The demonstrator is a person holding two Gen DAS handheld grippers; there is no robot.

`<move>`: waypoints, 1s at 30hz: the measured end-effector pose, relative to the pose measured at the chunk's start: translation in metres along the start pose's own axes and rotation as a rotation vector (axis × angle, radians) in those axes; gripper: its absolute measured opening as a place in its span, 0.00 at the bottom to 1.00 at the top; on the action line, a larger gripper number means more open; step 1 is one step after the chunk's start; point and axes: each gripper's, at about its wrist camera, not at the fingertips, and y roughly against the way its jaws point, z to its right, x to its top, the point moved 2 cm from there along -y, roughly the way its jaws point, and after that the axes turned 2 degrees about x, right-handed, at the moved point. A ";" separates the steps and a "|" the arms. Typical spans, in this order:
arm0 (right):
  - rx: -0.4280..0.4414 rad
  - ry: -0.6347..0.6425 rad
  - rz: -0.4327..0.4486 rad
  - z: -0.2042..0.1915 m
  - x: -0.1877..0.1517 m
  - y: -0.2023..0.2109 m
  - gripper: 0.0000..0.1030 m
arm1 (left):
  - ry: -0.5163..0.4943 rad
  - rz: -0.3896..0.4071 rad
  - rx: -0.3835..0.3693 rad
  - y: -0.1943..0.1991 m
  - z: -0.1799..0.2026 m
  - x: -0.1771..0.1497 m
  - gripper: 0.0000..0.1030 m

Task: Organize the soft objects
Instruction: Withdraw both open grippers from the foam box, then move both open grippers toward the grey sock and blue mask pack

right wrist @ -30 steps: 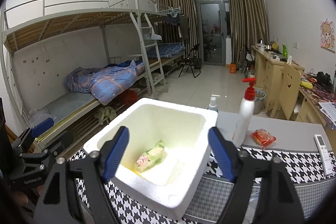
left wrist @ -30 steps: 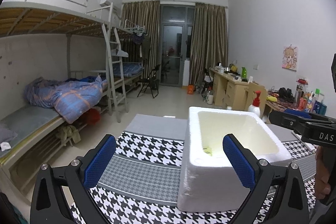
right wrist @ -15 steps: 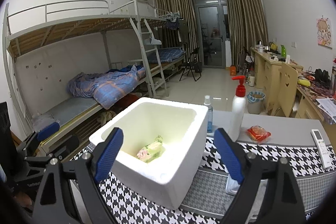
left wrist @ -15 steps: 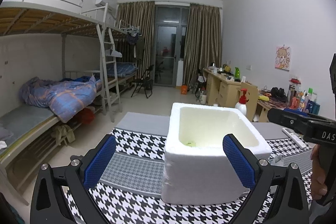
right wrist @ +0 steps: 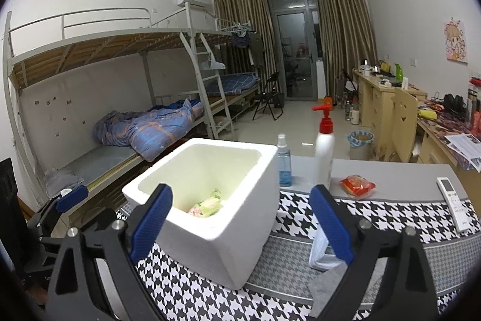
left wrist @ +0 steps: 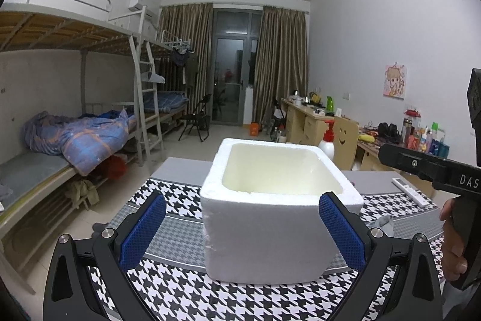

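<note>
Soft packets [right wrist: 207, 205] are lying in the bottom of the white foam box [right wrist: 210, 200] on the houndstooth table [right wrist: 375, 215], as we are seeing from the right wrist. Our right tongs [right wrist: 240, 226] are hovering spread and empty in front of it. A grey cloth [right wrist: 330, 282] (likely next) is lying below the right finger, beside a clear bag [right wrist: 318, 257]; we are judging a low, centred pinch best. Pump bottle [right wrist: 323, 158], spray bottle [right wrist: 284, 161], red packet [right wrist: 357, 185] and remote [right wrist: 454, 200] are crowding behind.

From the left wrist, our left tongs [left wrist: 242, 233] are also spread, holding nothing, framing the box [left wrist: 270, 236].
</note>
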 end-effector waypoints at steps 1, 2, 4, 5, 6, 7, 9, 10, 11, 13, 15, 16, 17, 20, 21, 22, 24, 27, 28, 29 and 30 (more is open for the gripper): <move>-0.004 -0.002 0.002 0.001 -0.001 0.001 0.92 | -0.002 -0.001 0.000 -0.001 0.001 0.000 0.99; -0.015 -0.004 0.004 0.003 -0.002 0.003 0.92 | -0.003 -0.002 0.000 0.000 0.002 -0.001 0.99; -0.035 -0.006 0.009 0.004 -0.006 0.008 0.92 | -0.010 -0.006 -0.003 -0.001 0.003 -0.001 0.99; -0.050 -0.011 0.012 0.005 -0.008 0.011 0.92 | -0.013 -0.007 -0.003 -0.001 0.003 -0.002 0.99; -0.059 -0.015 0.018 0.006 -0.010 0.014 0.92 | -0.015 -0.005 -0.003 0.000 0.004 -0.002 0.99; -0.067 -0.018 0.023 0.006 -0.011 0.016 0.92 | -0.015 -0.003 -0.003 0.001 0.005 -0.003 0.99; -0.091 -0.021 0.031 0.008 -0.014 0.020 0.92 | -0.014 -0.001 0.001 0.001 0.005 -0.003 0.99; -0.103 -0.019 0.034 0.008 -0.014 0.022 0.92 | -0.013 -0.002 0.001 0.001 0.006 -0.003 0.99; -0.113 -0.015 0.036 0.008 -0.016 0.024 0.92 | -0.013 -0.004 -0.001 0.001 0.007 -0.003 0.99; -0.124 -0.010 0.035 0.010 -0.018 0.026 0.92 | -0.013 -0.005 -0.006 0.001 0.008 -0.002 0.99; -0.131 -0.012 0.034 0.013 -0.020 0.028 0.92 | -0.019 -0.007 -0.012 0.001 0.011 -0.003 0.99; -0.133 -0.013 0.034 0.013 -0.021 0.029 0.92 | -0.021 -0.008 -0.015 0.001 0.012 -0.003 0.99; -0.136 -0.014 0.033 0.014 -0.022 0.030 0.92 | -0.025 -0.007 -0.022 0.001 0.014 -0.004 0.99; -0.149 -0.021 0.033 0.020 -0.022 0.032 0.92 | -0.033 -0.006 -0.032 0.003 0.016 -0.004 0.99; -0.152 -0.025 0.032 0.021 -0.023 0.033 0.92 | -0.035 -0.007 -0.035 0.003 0.018 -0.004 0.99; -0.155 -0.026 0.032 0.022 -0.024 0.035 0.92 | -0.037 -0.009 -0.039 0.003 0.019 -0.004 0.99; -0.164 -0.022 0.031 0.024 -0.025 0.038 0.92 | -0.046 -0.012 -0.049 0.002 0.024 -0.004 0.99; -0.181 -0.019 0.035 0.026 -0.028 0.044 0.92 | -0.056 -0.013 -0.064 0.002 0.030 -0.004 0.99; -0.185 -0.021 0.035 0.027 -0.028 0.046 0.92 | -0.058 -0.013 -0.069 0.002 0.031 -0.004 0.99; -0.190 -0.022 0.036 0.027 -0.029 0.048 0.92 | -0.059 -0.013 -0.075 0.001 0.033 -0.004 0.99; -0.197 -0.024 0.038 0.029 -0.030 0.050 0.92 | -0.061 -0.014 -0.080 0.001 0.035 -0.004 0.99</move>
